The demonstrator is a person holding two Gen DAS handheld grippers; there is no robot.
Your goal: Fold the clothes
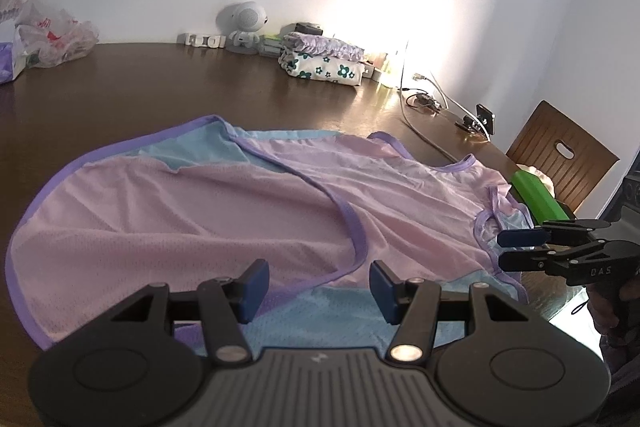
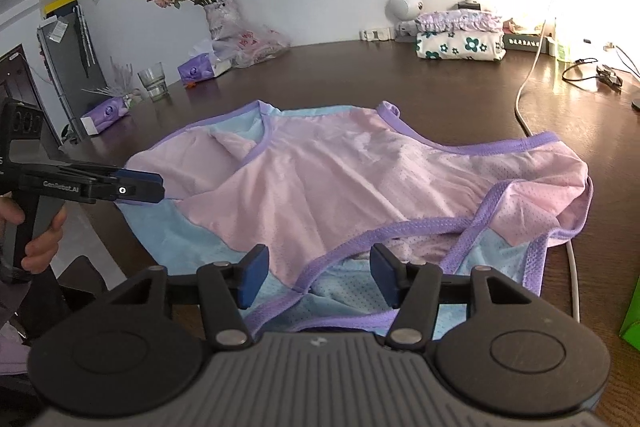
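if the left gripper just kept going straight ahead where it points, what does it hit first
Most likely the pink and blue mesh garment with purple trim, spread on the dark wooden table. The open left gripper sits low over its near edge, though its height is unclear.

One pink, blue and purple mesh garment [image 2: 340, 179] lies spread ahead of both hand-held grippers. Beyond it sit two folded cloths stacked together: one lilac ruffled cloth [image 2: 458, 21] on one white cloth with green flowers [image 2: 460, 47]. Left of the right hand-held gripper [image 2: 316, 277] are two purple tissue boxes [image 2: 200, 69], one clear glass tumbler [image 2: 153, 81] and one vase of dried roses [image 2: 222, 17]. One white round speaker [image 2: 405, 5] stands by the wall.
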